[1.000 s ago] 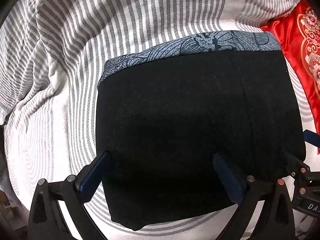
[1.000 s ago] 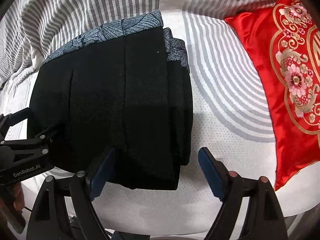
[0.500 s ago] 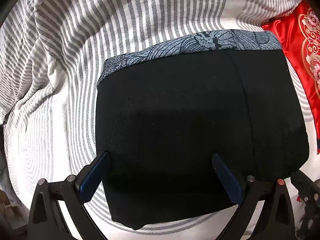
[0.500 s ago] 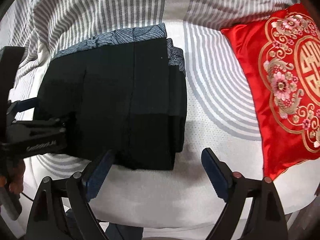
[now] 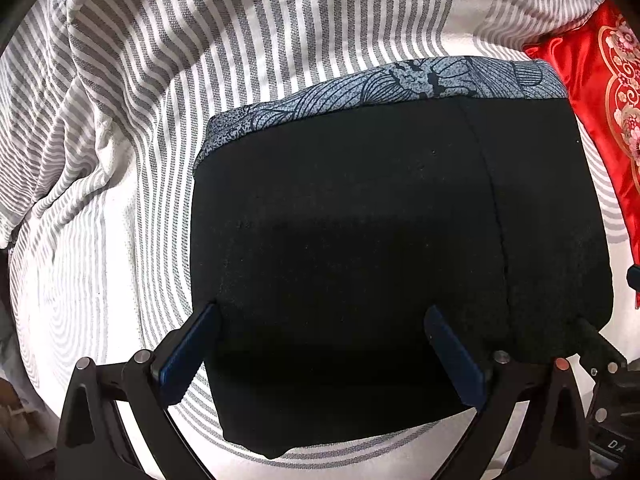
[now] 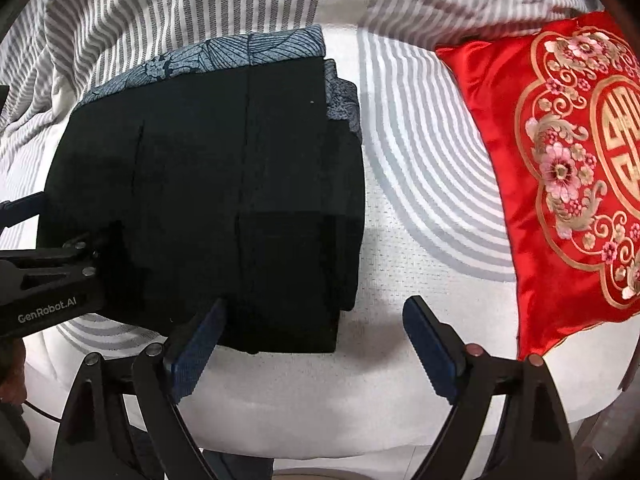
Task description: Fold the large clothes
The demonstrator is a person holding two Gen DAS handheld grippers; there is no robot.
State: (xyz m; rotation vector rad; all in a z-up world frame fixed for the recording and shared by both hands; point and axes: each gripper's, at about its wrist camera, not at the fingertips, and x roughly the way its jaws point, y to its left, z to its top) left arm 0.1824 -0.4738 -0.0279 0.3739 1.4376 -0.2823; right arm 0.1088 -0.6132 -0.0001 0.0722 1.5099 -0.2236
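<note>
A black garment (image 5: 360, 248) lies folded into a thick rectangle on the striped bed cover, with a blue-grey patterned layer (image 5: 400, 84) showing along its far edge. It also shows in the right wrist view (image 6: 216, 184). My left gripper (image 5: 320, 328) is open, its jaws spread over the near part of the fold, holding nothing. My right gripper (image 6: 316, 320) is open and empty at the garment's near right corner. The left gripper's body (image 6: 48, 284) shows at the left of the right wrist view.
A grey and white striped bed cover (image 5: 120, 120) lies rumpled at the far left. A red satin cushion (image 6: 560, 168) with gold and pink embroidery lies right of the garment. The bed's near edge (image 6: 340, 440) runs just below the right gripper.
My right gripper has drawn back and turned right, so more of the cushion and the bed edge show. My left gripper has barely moved. The garment lies still.
</note>
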